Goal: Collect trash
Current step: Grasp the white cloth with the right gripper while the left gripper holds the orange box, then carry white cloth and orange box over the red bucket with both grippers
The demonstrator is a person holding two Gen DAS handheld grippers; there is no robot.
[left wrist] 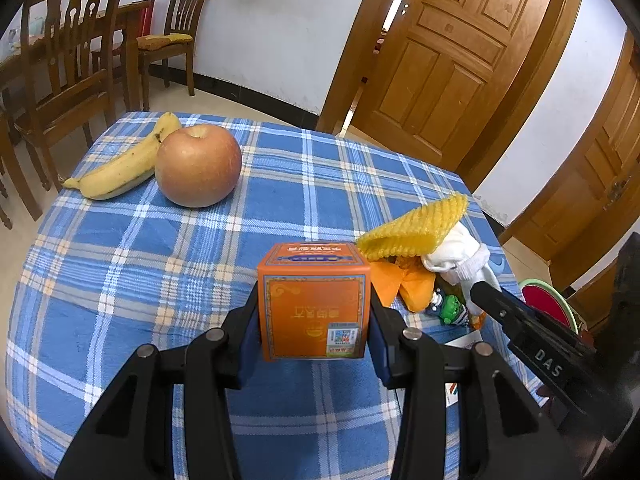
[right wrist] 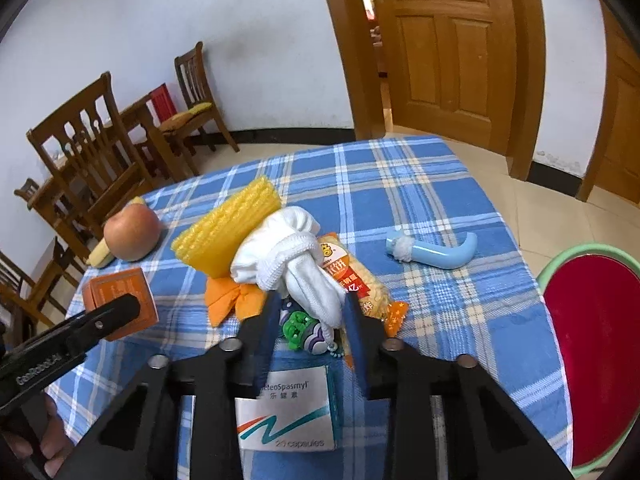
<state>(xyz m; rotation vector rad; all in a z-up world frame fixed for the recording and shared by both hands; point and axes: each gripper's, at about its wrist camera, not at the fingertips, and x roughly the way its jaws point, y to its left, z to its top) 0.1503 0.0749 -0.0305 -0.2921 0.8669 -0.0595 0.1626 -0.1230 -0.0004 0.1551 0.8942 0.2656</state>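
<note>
My left gripper (left wrist: 314, 300) is shut on an orange box (left wrist: 314, 304), which rests on the blue plaid tablecloth (left wrist: 160, 264); the box also shows in the right wrist view (right wrist: 120, 300). My right gripper (right wrist: 310, 304) is open, its fingers on either side of a white sock bundle (right wrist: 288, 256) in a trash pile. The pile holds a yellow foam net (right wrist: 228, 228), an orange wrapper (right wrist: 232, 300), a snack bag (right wrist: 352, 276) and a small green toy (right wrist: 298, 328). A white medicine box (right wrist: 288, 412) lies under the right gripper.
An apple (left wrist: 198, 164) and a banana (left wrist: 120, 164) lie at the table's far left. A light blue curved handle (right wrist: 436, 252) lies on the right. A red stool with green rim (right wrist: 596, 344) stands beside the table. Wooden chairs (left wrist: 64, 64) and doors (left wrist: 452, 52) stand beyond.
</note>
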